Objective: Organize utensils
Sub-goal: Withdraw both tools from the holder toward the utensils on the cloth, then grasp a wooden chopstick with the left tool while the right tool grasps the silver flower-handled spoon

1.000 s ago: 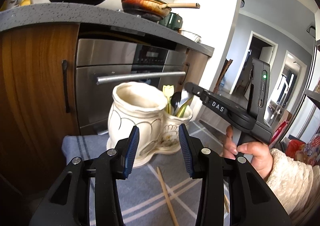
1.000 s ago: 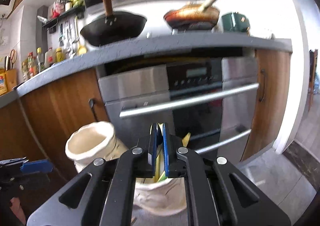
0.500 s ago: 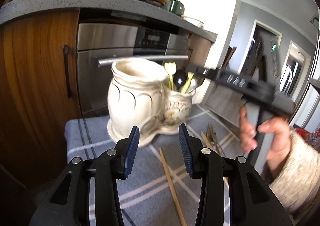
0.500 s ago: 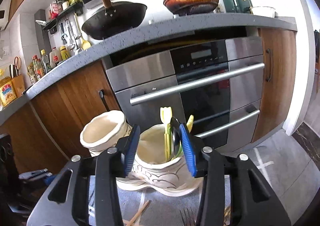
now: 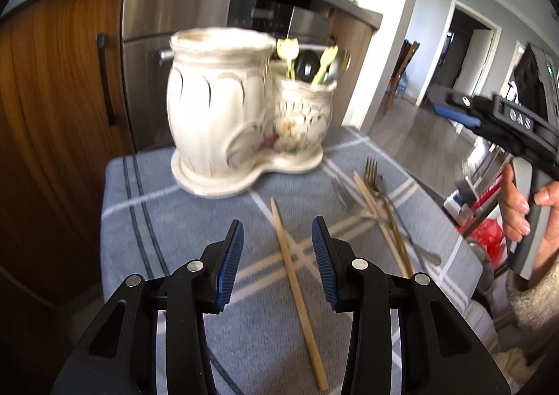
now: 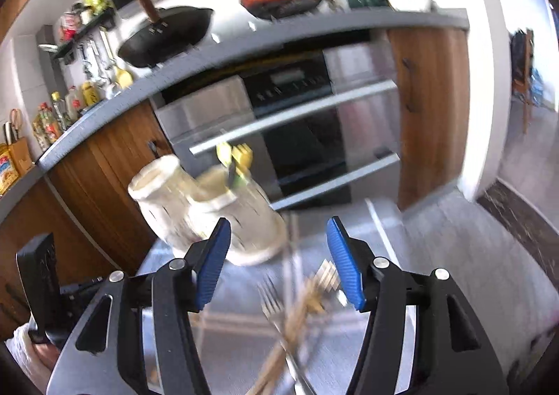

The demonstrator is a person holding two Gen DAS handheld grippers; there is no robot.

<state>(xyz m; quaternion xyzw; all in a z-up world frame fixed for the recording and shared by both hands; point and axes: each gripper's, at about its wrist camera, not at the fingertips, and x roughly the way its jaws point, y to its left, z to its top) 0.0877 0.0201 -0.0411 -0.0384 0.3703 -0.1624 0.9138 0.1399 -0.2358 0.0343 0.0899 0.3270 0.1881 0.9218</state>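
The left hand-held gripper (image 5: pixel 277 248) hangs over the desk with its blue-padded jaws partly apart and nothing between the pads; a long pale wooden chopstick (image 5: pixel 297 272) lies on the cloth below the gap. The right hand-held gripper (image 6: pixel 279 262) has just been opening: its jaws stand well apart and empty, above a blurred heap of metal forks and wooden chopsticks (image 6: pixel 297 311).

The desk is covered by a grey-blue cloth with pale and dark stripes (image 5: pixel 157 206). At its far end stands a cream ceramic double-pot utensil holder (image 5: pixel 241 112); its larger pot looks empty, and its smaller pot holds yellow-handled and dark utensils (image 5: pixel 311 63). Behind it are a stainless steel oven (image 6: pixel 279 136), brown wooden cabinet doors (image 5: pixel 59 108), and a grey worktop (image 6: pixel 314 35) carrying a black wok (image 6: pixel 167 35).
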